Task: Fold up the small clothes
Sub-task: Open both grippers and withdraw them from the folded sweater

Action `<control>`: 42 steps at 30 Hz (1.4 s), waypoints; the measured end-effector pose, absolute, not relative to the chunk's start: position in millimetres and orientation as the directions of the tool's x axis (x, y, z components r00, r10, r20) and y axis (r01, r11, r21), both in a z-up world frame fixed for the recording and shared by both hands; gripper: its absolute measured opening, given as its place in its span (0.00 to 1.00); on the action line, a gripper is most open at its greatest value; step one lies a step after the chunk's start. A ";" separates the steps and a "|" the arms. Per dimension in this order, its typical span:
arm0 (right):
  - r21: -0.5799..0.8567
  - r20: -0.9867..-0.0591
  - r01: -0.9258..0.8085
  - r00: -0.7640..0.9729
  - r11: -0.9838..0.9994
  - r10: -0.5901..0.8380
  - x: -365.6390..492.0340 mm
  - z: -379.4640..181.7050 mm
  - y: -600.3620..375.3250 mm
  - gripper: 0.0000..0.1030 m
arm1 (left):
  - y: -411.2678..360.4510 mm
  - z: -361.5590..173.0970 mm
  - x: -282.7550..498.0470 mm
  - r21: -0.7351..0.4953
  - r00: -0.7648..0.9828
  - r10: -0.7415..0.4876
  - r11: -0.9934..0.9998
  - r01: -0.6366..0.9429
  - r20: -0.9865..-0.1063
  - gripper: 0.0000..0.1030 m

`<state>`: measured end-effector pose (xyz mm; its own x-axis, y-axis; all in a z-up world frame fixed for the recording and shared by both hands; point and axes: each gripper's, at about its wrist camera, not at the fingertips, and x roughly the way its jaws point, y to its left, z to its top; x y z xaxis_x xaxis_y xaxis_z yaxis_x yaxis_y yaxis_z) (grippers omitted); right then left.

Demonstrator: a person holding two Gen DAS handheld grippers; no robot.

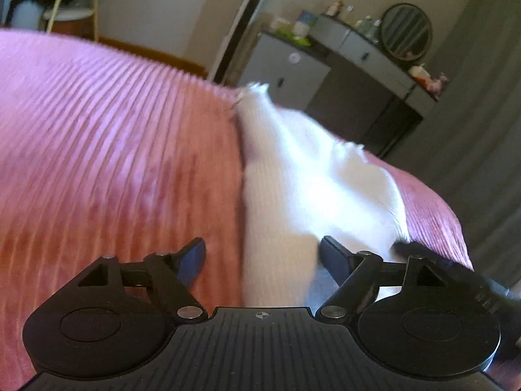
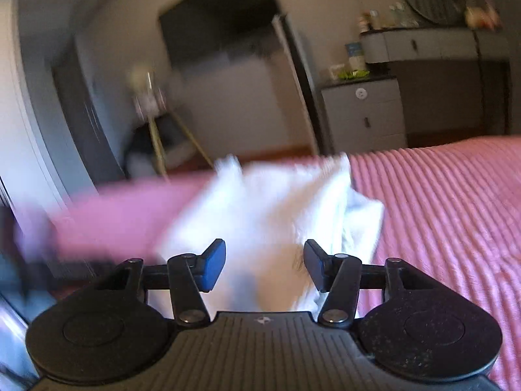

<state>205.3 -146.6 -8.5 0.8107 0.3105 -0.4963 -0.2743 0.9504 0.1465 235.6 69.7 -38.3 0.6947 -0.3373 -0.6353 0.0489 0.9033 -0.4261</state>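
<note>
A small white knit garment (image 1: 309, 176) lies partly folded on a pink ribbed bedspread (image 1: 114, 137). My left gripper (image 1: 262, 257) is open, its blue-padded fingers (image 1: 195, 255) wide apart over the garment's near end, holding nothing. In the right wrist view the same white garment (image 2: 276, 211) lies bunched on the bedspread (image 2: 439, 202), blurred by motion. My right gripper (image 2: 264, 265) is open just above the garment's near part, fingers (image 2: 215, 260) apart and empty. A dark part of the other gripper (image 1: 423, 254) shows at the garment's right edge in the left wrist view.
Beyond the bed stand a grey drawer cabinet (image 1: 286, 71) and a dresser with a round mirror (image 1: 406, 31) and small bottles. A doorway (image 2: 221, 26) and a gold-legged stand (image 2: 156, 123) are at the left in the right wrist view. A grey curtain (image 1: 482, 130) hangs at the right.
</note>
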 end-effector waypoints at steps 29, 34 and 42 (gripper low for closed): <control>0.105 -0.613 -0.098 0.777 0.990 0.142 177.3 -34.9 -151.6 0.73 | 60.4 -44.7 192.4 -0.265 0.630 -0.186 0.964 -0.032 -0.754 0.91; -0.025 -0.664 -0.066 0.747 0.997 0.033 151.4 -36.5 -145.4 0.82 | 43.9 -44.6 170.2 -0.146 0.618 -0.099 0.989 -0.026 -0.780 0.93; -0.010 -0.699 -0.081 0.713 0.997 0.051 101.0 -25.1 -150.6 0.94 | 20.7 -30.0 130.7 -0.132 0.613 -0.122 0.991 0.028 -0.781 0.97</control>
<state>101.0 -150.6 -25.1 0.7131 0.0514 -0.6991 -0.0812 0.9967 -0.0096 130.7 20.7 -30.0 0.6127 -0.1215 -0.7809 0.0280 0.9908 -0.1322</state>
